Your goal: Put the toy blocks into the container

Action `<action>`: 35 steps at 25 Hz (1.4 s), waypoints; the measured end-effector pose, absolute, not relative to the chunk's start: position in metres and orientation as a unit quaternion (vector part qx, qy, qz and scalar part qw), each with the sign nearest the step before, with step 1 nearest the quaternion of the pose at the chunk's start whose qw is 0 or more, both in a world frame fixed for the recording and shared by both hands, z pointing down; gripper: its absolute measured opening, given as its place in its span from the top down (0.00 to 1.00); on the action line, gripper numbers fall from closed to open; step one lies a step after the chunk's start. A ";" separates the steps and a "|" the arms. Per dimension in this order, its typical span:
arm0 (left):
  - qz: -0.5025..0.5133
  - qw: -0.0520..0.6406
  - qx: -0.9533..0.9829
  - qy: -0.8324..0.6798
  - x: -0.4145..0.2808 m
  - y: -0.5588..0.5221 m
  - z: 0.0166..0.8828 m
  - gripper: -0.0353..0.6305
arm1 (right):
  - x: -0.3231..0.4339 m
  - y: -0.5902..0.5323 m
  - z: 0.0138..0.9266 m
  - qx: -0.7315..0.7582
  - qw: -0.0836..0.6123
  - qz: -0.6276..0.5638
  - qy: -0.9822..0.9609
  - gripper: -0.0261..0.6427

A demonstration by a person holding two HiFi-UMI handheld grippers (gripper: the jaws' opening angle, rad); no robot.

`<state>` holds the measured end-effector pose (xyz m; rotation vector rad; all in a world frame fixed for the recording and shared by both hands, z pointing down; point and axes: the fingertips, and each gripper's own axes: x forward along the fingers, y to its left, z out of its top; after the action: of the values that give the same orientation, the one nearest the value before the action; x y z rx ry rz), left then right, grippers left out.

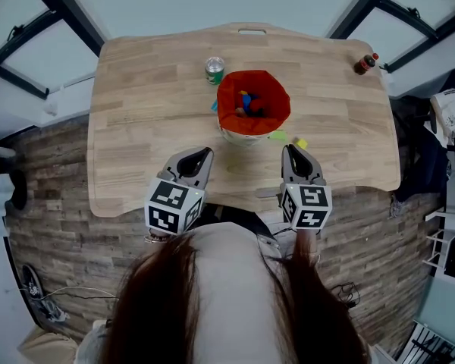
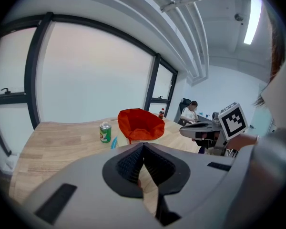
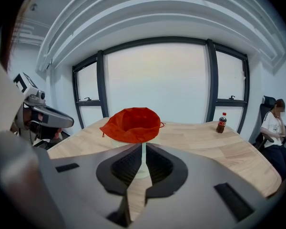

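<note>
Two grippers hang over the near edge of the table. The left gripper has its fingers pressed together on nothing. Beyond it stand one green can and one blue block, just beside the single red container, which holds several toy blocks. One green block and one yellow block lie just ahead of the right gripper, whose fingers are likewise closed and empty. One cola bottle stands at the far right.

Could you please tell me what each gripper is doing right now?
Left gripper: closed, holding nothing.
Right gripper: closed, holding nothing.
</note>
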<state>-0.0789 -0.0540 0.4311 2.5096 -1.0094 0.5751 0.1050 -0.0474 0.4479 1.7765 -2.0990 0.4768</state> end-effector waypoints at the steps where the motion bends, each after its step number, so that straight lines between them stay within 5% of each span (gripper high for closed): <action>1: 0.203 0.186 0.892 -0.358 -0.078 -0.053 0.430 0.93 | 0.106 -0.045 0.449 0.628 0.175 0.169 -0.739 0.89; 35: 0.209 0.172 0.913 -0.304 -0.031 -0.047 0.429 0.93 | 0.163 -0.001 0.496 0.672 0.198 0.205 -0.683 0.89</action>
<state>-0.0314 -0.0469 0.4293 2.5917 -0.8623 0.5928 0.1634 -0.0012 0.4962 1.8821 -1.9123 0.5739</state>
